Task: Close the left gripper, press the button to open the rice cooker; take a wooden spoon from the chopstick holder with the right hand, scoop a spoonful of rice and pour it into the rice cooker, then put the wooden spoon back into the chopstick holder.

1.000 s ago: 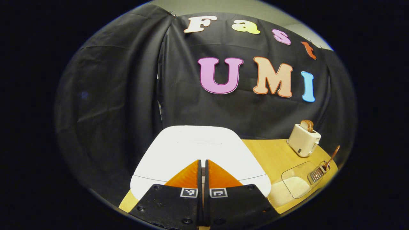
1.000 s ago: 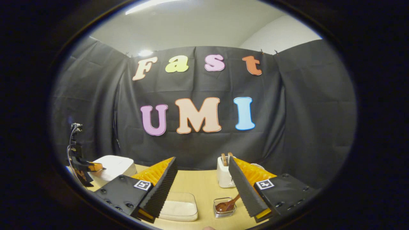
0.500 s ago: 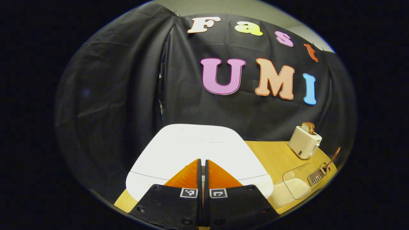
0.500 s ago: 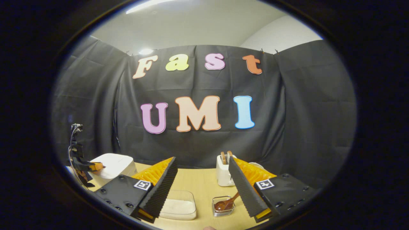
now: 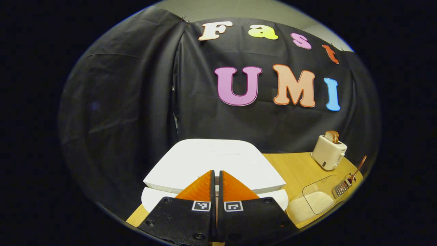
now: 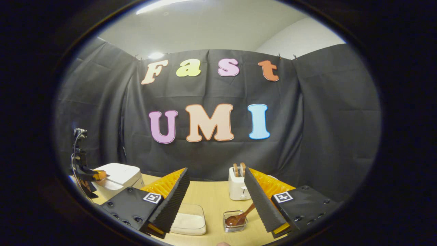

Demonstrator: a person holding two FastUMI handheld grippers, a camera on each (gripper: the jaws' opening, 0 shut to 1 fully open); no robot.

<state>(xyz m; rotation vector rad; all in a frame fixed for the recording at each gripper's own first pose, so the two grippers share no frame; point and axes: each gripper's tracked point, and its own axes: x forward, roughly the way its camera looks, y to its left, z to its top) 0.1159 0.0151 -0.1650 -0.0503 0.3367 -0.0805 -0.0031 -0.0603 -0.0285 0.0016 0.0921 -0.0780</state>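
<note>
At six o'clock in the left gripper view, the left gripper (image 5: 215, 191) is sitting with its two fingers pressed together on nothing, their tips at the front edge of the rice cooker (image 5: 211, 164). Its white lid (image 5: 218, 160) is standing slightly raised off the base, a dark gap showing along the front, so the button press appears to be doing its work, though the button itself is hidden under the fingers. Toward four o'clock, the clear rice container (image 5: 321, 200) and the chopstick holder (image 5: 341, 187) with the wooden spoon (image 5: 357, 167) are lying on the table (image 5: 293, 167).

In the right gripper view, the right gripper (image 6: 215, 200) is hovering with fingers wide apart and empty, the holder just below it at six o'clock. Next it needs to be coming down onto the spoon handle.
</note>
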